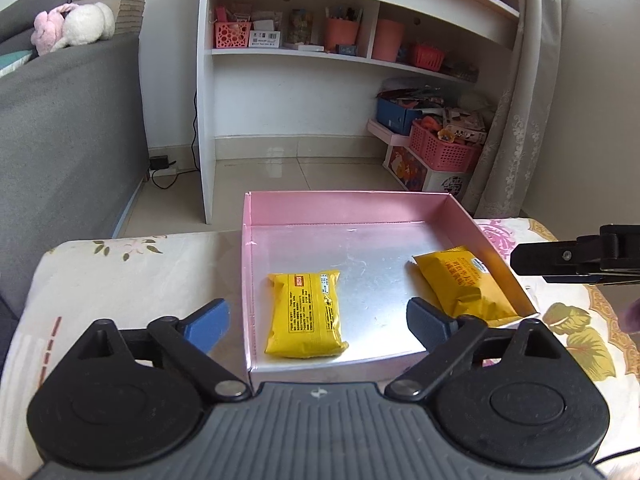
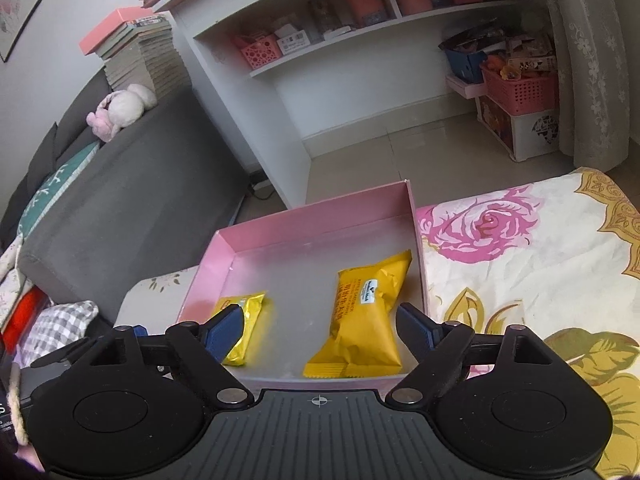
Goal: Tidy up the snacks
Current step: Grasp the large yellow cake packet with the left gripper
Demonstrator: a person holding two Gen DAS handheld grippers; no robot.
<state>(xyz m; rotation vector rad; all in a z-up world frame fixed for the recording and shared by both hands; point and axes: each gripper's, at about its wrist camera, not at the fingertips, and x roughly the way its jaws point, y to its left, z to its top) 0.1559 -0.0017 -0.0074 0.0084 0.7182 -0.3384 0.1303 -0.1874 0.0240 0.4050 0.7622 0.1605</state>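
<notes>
Two yellow snack packets already lie in the pink box point(image 1: 256, 280): left packet point(image 1: 306, 314), right packet point(image 1: 464, 284). Left gripper point(image 1: 318, 320) hovers near, jaws apart, empty.

Right wrist view: right gripper point(image 2: 320, 330), spread and empty, shows no loose snacks; sorting looks nearly done.

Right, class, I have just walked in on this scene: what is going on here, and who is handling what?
A person is sorting snacks with a hand-held gripper in each hand. Two yellow snack packets already lie in the pink box on the flowered cloth: the left packet flat on the floor of the box, the right packet close to its right wall. The left hand-held gripper and the right hand-held gripper are both open and hold nothing, each poised over its own packet.
</notes>
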